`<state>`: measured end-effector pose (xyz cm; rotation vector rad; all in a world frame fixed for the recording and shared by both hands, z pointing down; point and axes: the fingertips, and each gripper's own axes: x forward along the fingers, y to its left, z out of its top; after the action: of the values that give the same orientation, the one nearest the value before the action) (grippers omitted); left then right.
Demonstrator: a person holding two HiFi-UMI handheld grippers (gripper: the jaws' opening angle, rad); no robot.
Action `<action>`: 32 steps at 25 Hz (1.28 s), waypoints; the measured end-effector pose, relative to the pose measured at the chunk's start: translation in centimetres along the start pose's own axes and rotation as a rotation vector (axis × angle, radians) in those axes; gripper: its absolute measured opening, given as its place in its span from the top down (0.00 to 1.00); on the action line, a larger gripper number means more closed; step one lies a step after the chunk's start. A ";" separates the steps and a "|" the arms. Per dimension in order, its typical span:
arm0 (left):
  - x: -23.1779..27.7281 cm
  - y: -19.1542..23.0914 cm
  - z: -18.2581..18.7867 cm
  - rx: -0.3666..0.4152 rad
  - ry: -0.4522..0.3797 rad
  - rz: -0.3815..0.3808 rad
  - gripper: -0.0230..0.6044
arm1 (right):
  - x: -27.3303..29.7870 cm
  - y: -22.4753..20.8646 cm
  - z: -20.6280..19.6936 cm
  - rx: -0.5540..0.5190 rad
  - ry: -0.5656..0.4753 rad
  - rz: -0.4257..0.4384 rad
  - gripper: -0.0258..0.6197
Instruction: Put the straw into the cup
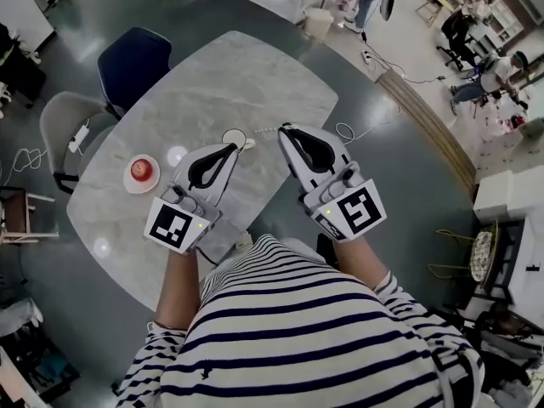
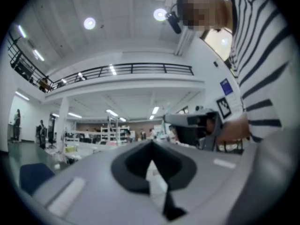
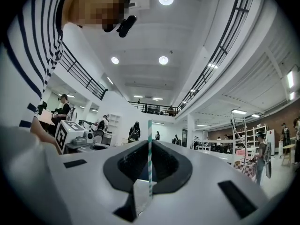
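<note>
Right claw (image 3: 150,144), right gripper view: closed on thin green-and-white striped paper straw (image 3: 150,132), held upright. Left claw (image 2: 152,146), left gripper view: pressed together, empty. Head view: straw apparently still outside small white round cup (image 1: 235,138) on grey marble table (image 1: 255,75); insertion remaining.

The table top (image 1: 255,83) looks like polished grey-veined stone, glossy under the lights. The dark floor (image 1: 85,296) is glossy too. The straw (image 3: 149,158) seems matt striped paper. The left gripper (image 1: 231,150) and right gripper (image 1: 286,131) have smooth matt grey plastic shells. The striped shirt (image 1: 314,338) is soft cloth.
</note>
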<state>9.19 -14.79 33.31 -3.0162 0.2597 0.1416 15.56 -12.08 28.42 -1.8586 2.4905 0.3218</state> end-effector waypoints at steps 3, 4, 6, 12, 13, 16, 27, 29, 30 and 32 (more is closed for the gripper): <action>0.8 1.1 0.3 0.012 -0.030 0.006 0.95 | 1.3 -0.9 0.0 0.006 -0.002 0.022 0.92; 1.2 1.3 0.6 0.009 -0.040 0.016 0.95 | 1.6 -1.1 0.0 0.009 -0.004 0.033 0.92; 1.9 1.8 0.7 -0.006 -0.042 0.048 0.95 | 2.3 -1.7 -0.2 0.014 -0.005 0.061 0.92; 3.8 4.6 -0.1 -0.005 -0.002 0.174 0.96 | 5.6 -4.4 -1.4 0.049 -0.001 0.192 0.92; 4.1 5.1 -0.2 -0.007 0.000 0.200 0.96 | 6.2 -4.8 -1.7 0.057 0.004 0.216 0.92; 4.5 6.5 -0.7 -0.011 0.020 0.270 0.96 | 8.0 -5.6 -2.7 0.077 0.016 0.290 0.92; 4.2 9.1 -2.9 -0.023 0.054 0.420 0.96 | 12.5 -5.3 -5.9 0.112 0.044 0.461 0.92; 3.9 9.3 -3.5 -0.031 0.067 0.433 0.96 | 12.9 -5.0 -6.9 0.117 0.066 0.475 0.92; 3.7 9.4 -3.7 -0.036 0.074 0.439 0.95 | 13.1 -4.8 -7.4 0.119 0.077 0.482 0.92; 3.3 9.7 -4.2 -0.040 0.083 0.451 0.96 | 13.6 -4.6 -8.4 0.122 0.098 0.490 0.92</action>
<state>11.10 -25.34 36.12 -2.9509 0.9522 0.0573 16.91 -27.63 34.11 -1.2297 2.9315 0.0784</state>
